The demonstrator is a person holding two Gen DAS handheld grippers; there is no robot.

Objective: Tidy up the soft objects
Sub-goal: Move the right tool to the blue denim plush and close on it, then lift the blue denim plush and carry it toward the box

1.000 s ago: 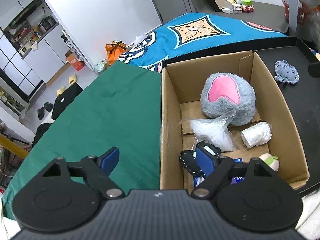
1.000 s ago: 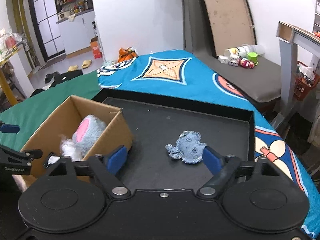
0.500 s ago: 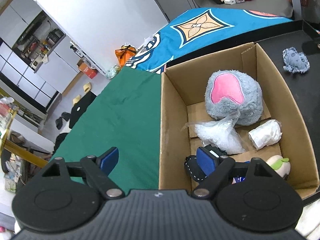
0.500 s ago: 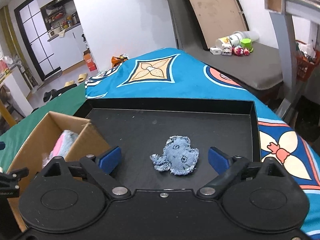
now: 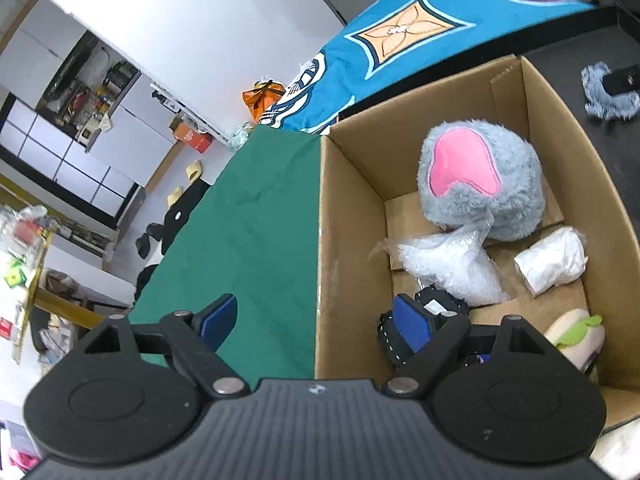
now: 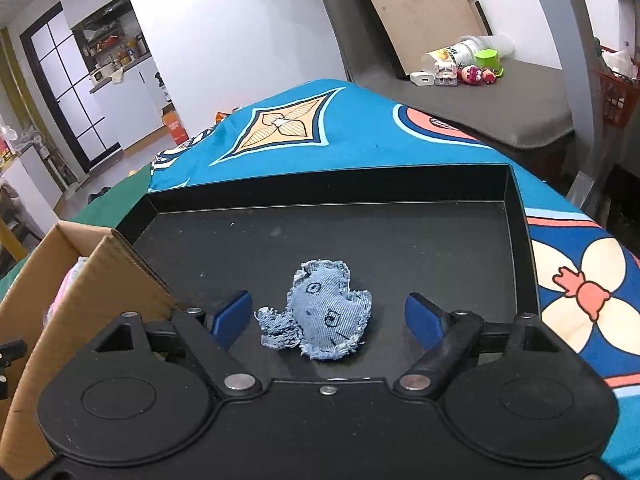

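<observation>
While the right gripper (image 6: 328, 316) hangs with jaws wide apart on either side of the denim toy (image 6: 320, 316) lying mid-tray (image 6: 516, 208), the left gripper (image 5: 316, 320), jaws also spread, straddles the cardboard box (image 5: 344, 248) wall.

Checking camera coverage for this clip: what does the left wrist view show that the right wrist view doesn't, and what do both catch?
Only the left wrist view shows the box contents: grey plush, bubble wrap, white roll. Only the right wrist view shows the whole black tray and the open right gripper straddling the denim toy. Both show the cardboard box and the denim toy.
</observation>
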